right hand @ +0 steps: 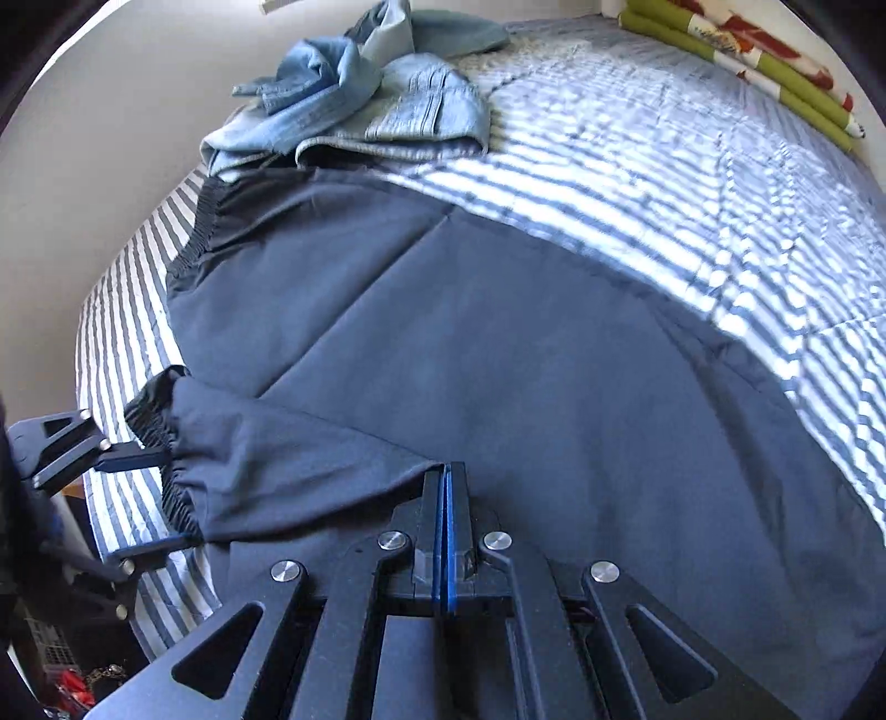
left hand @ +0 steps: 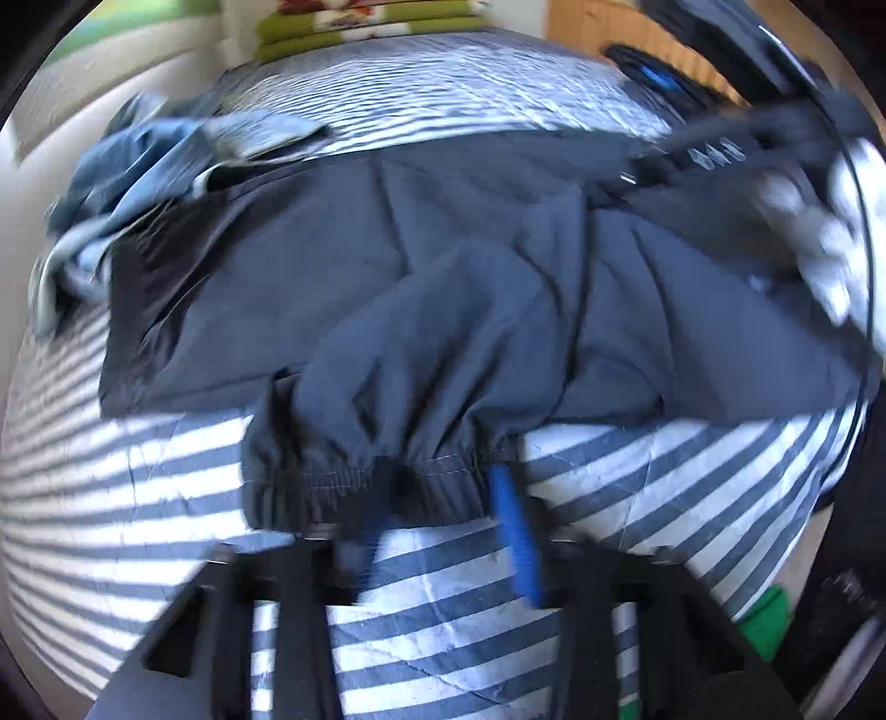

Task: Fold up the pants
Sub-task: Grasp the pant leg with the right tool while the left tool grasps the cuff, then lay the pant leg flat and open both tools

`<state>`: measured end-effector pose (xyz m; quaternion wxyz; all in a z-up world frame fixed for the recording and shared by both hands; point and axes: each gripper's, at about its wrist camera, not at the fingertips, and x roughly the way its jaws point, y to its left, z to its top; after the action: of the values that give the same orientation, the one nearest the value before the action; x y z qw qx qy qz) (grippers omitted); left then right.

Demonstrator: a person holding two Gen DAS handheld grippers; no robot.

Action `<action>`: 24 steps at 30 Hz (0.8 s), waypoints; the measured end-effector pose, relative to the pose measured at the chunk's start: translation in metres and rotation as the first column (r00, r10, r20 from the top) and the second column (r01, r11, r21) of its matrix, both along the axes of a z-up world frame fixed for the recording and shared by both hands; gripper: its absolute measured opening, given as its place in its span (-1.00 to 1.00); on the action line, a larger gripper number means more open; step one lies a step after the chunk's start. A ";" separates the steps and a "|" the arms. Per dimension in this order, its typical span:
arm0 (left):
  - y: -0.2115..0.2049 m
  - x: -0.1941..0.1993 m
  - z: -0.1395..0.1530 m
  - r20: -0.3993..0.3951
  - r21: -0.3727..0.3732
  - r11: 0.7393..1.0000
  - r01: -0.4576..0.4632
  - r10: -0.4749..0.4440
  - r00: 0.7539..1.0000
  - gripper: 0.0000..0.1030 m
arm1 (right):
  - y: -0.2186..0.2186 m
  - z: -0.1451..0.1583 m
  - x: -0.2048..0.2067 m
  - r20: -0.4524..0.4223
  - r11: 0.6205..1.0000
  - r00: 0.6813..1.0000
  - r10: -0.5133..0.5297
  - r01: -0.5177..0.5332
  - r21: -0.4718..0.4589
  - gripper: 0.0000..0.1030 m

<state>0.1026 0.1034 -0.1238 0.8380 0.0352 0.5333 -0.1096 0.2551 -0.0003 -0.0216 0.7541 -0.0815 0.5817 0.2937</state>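
Observation:
Dark navy pants (right hand: 498, 332) lie spread on the striped bed cover (right hand: 664, 166), waistband at the far left, one leg folded back over the rest. My right gripper (right hand: 446, 476) is shut on a fold of that leg's fabric. My left gripper (right hand: 176, 498) sits at the leg's elastic cuff (right hand: 160, 443), one finger on each side of it and the jaws apart. In the blurred left wrist view the cuff (left hand: 387, 482) bunches between the left gripper's (left hand: 437, 487) spread fingers. The right gripper (left hand: 637, 174) is a dark blur at the pants' far right.
A heap of light blue jeans (right hand: 360, 94) lies just beyond the waistband, near the wall. A folded green patterned blanket (right hand: 747, 50) sits at the bed's far end. The bed edge runs close behind the left gripper, with floor clutter (right hand: 72, 692) below it.

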 end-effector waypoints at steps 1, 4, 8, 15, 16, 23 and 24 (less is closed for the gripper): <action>0.007 -0.001 0.005 -0.003 -0.028 0.999 -0.030 0.030 1.000 -0.86 | -0.002 0.008 -0.004 0.011 1.000 1.000 0.001 -0.001 0.014 -0.99; 0.028 -0.021 0.036 0.026 -0.128 0.986 -0.107 0.111 0.993 -0.86 | -0.005 0.035 -0.022 0.058 0.998 0.998 0.022 -0.025 0.057 -0.99; 0.050 -0.065 0.092 0.087 -0.207 0.965 -0.162 0.183 0.979 -0.86 | -0.004 0.076 -0.052 0.117 0.990 0.990 0.074 -0.087 0.113 -0.99; 0.109 -0.101 0.165 0.125 -0.336 0.900 -0.279 0.336 0.933 -0.82 | 0.025 0.127 -0.087 0.238 0.946 0.947 0.215 -0.262 0.191 -0.99; 0.119 -0.092 0.160 0.101 -0.319 0.893 -0.318 0.365 0.926 -0.77 | 0.037 0.124 -0.085 0.243 0.948 0.947 0.210 -0.258 0.186 -0.99; 0.172 -0.018 0.086 -0.074 -0.146 0.856 -0.496 0.491 0.868 -0.56 | 0.063 0.091 -0.045 0.137 0.990 0.989 0.064 -0.080 0.119 -0.84; 0.170 -0.019 0.085 -0.075 -0.166 0.859 -0.484 0.479 0.875 -0.56 | 0.051 0.101 -0.047 0.140 0.988 0.989 0.036 -0.056 0.143 -0.83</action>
<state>0.0841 0.2734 -0.0386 0.8300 -0.1766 0.5262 0.0549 0.2084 0.0509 0.0790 0.7892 -0.0595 0.5034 0.3466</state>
